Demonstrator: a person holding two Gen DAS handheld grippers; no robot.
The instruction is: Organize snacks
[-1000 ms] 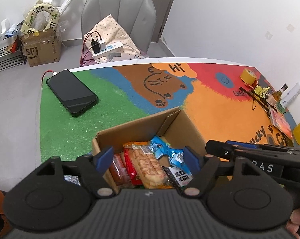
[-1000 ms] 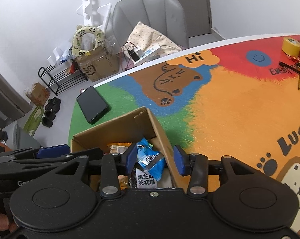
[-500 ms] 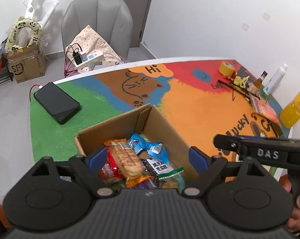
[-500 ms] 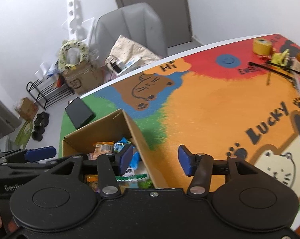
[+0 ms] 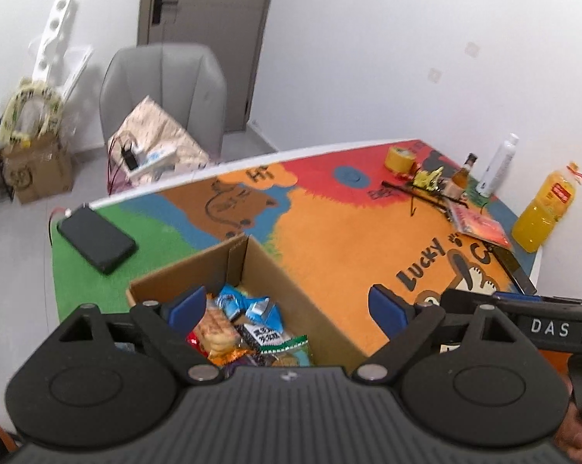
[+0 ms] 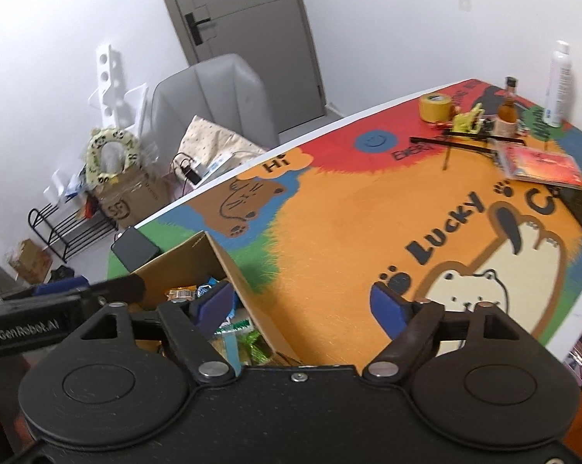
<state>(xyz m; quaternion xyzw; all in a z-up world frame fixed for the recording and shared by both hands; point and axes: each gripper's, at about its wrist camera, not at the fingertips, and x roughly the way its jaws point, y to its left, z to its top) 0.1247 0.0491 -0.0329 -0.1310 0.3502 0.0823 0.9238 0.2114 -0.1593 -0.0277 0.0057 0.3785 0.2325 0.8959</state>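
Snacks [image 5: 252, 324] packed in cardboard box [image 5: 291, 282].
Both grippers, left [image 5: 287, 305] and right [image 6: 306, 301], above it, fingers spread, holding nothing.

Left gripper [image 5: 287, 303], jaws wide apart and empty, above snack-filled cardboard box [image 5: 291, 282] on colourful table mat [image 5: 349, 232].

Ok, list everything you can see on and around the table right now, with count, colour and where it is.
cardboard box: one, brown, near edge of mat
snack packets: several, mixed colours, inside box
phone: one, black, green part of mat
tape roll: one, yellow, far side
juice bottle: one, orange, right edge
white bottle: one, far right
small brown bottle: one, beside white bottle
red packet: one, right side
chair: one, grey, behind table
left tool: open, over box
right tool: open, empty
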